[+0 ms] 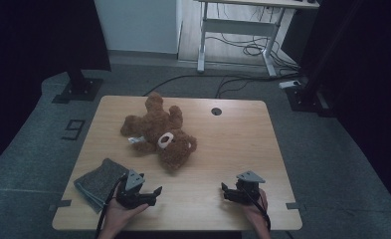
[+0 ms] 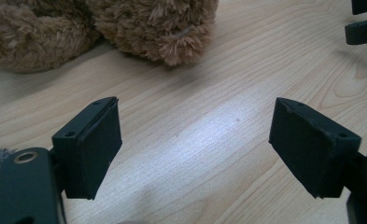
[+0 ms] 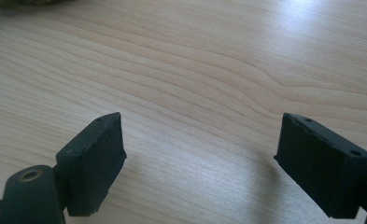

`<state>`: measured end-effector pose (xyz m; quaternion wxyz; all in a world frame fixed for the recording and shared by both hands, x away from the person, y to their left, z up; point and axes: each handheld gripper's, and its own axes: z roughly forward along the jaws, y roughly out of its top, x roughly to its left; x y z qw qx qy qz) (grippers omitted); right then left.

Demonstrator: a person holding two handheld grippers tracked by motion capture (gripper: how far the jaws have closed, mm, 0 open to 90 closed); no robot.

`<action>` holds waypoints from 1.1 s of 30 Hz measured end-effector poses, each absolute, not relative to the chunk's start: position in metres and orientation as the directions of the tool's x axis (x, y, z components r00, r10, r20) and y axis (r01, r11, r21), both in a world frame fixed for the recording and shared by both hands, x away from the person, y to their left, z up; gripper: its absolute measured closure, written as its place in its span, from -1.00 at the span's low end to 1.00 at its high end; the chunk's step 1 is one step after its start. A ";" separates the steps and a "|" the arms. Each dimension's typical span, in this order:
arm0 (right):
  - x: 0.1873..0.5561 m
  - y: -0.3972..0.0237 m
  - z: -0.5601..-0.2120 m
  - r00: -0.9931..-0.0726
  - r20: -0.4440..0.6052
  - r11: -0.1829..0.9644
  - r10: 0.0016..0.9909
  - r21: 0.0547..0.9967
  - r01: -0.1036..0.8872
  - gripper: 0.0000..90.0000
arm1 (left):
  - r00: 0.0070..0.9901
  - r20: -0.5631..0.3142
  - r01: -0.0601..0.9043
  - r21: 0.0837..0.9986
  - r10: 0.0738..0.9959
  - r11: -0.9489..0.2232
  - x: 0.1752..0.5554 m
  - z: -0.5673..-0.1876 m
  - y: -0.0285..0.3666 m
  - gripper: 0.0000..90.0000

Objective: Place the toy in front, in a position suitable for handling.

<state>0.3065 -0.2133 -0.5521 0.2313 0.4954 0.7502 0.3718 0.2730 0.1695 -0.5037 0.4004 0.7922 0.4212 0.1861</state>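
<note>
Tongs are sitting wide open and empty, left gripper (image 1: 152, 193) and right gripper (image 1: 227, 191), with the teddy bear (image 1: 159, 132) lying just ahead of the left one, so reaching forward and pinching a limb looks best.

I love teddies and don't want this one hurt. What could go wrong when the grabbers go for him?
1. The teddy bear is soft and floppy, so the open left gripper might pinch only fur and he could slip out.
2. The folded grey cloth lies right beside the left gripper; its cable could snag or drag it.
3. The right gripper, also open, is far from the bear, so a long reach could shove him across the table instead of grabbing him.
</note>
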 end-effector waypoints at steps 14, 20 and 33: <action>0.297 -0.206 -0.546 -0.422 0.024 0.227 0.906 0.814 0.535 -0.61 | 0.552 -0.067 0.525 0.802 0.831 -0.284 0.273 -0.499 0.182 -0.53; 0.296 -0.206 -0.549 -0.424 0.026 0.230 0.905 0.809 0.540 -0.61 | 0.539 -0.069 0.529 0.803 0.839 -0.274 0.274 -0.497 0.186 -0.52; 0.297 -0.199 -0.542 -0.450 0.065 0.203 0.891 0.829 0.521 -0.60 | 0.507 -0.040 0.531 0.801 0.861 -0.275 0.281 -0.490 0.196 -0.50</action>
